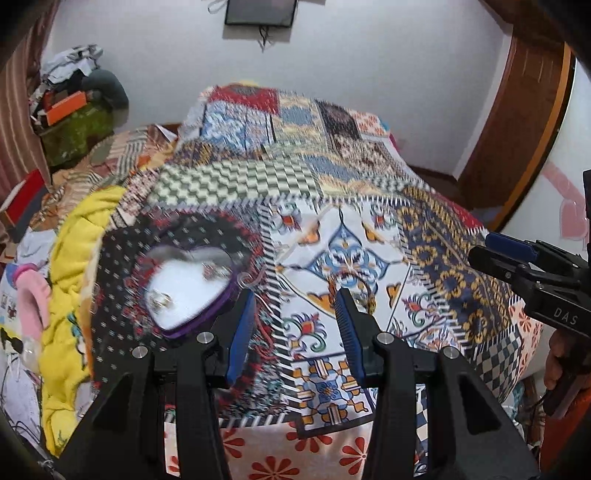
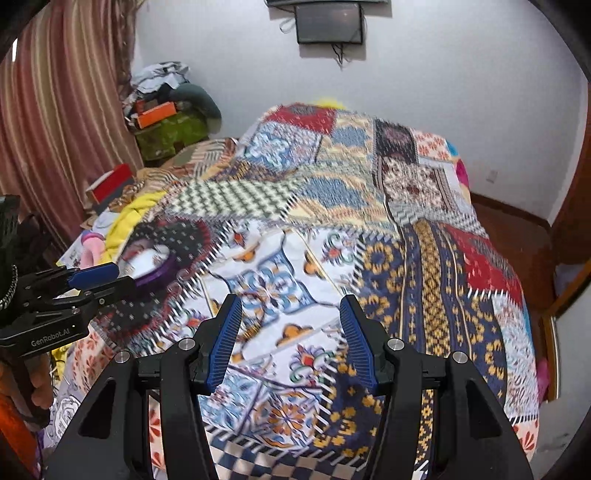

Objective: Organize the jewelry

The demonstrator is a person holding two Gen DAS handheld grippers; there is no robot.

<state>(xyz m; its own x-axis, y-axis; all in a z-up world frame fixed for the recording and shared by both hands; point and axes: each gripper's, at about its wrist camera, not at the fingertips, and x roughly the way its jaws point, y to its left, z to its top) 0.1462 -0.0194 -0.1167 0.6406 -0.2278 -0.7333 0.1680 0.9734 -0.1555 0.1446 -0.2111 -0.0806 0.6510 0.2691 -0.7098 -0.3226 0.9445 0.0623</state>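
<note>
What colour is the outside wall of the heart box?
Purple; the heart box shows it best in the left wrist view.

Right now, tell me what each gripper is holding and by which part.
Nothing is held. The left gripper and the right gripper both stand open and empty above the patchwork bedspread; the heart-shaped box lies untouched.

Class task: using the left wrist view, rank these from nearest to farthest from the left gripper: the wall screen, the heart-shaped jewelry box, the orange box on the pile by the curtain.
1. Heart-shaped jewelry box: on the bedspread, just ahead-left of the left gripper.
2. Orange box: far left, on the cluttered pile.
3. Wall screen: top centre, on the far wall.
</note>
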